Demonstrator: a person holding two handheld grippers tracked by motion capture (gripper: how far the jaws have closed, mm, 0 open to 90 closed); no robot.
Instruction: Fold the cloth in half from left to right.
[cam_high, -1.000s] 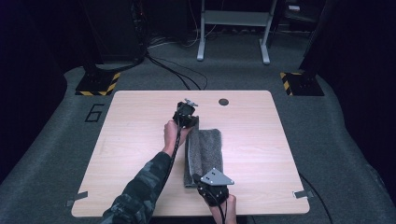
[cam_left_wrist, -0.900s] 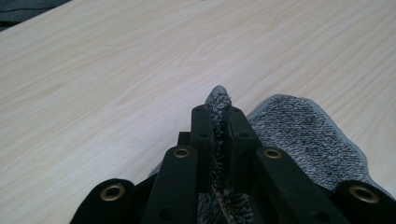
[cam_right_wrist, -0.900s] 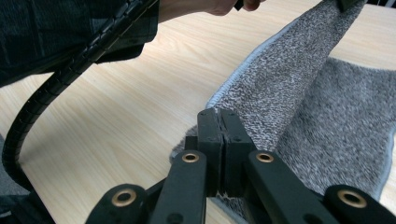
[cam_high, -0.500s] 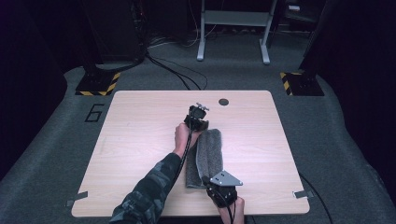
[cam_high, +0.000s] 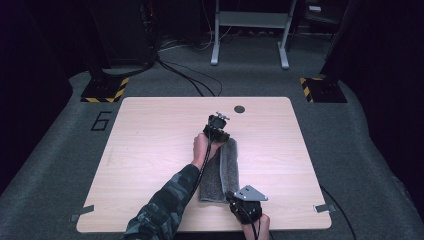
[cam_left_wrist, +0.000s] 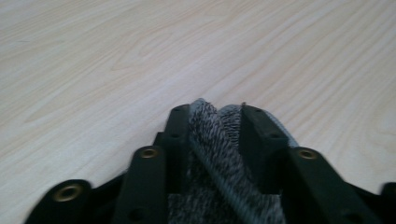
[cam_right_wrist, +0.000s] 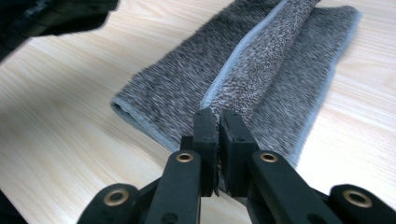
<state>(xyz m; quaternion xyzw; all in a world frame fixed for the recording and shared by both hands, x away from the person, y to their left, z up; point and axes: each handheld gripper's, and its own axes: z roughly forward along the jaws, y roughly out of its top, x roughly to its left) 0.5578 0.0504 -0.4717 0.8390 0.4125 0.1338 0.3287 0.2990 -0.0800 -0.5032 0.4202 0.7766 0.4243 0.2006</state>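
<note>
Right gripper view: towel (cam_right_wrist: 261, 79) edge pinched (tightly) in gripper (cam_right_wrist: 219, 122).

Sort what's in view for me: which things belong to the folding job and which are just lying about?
In the job:
- grey fleecy towel with pale hem, partly folded lengthwise
- left hand-held gripper, shut on the towel's far end
- right hand-held gripper, pinching its near edge

Lying about:
- small dark round disc near the wooden table's far edge
- black cables on the floor

Light wooden table (cam_high: 150, 150), folded grey towel (cam_high: 222, 172) lying on it.
</note>
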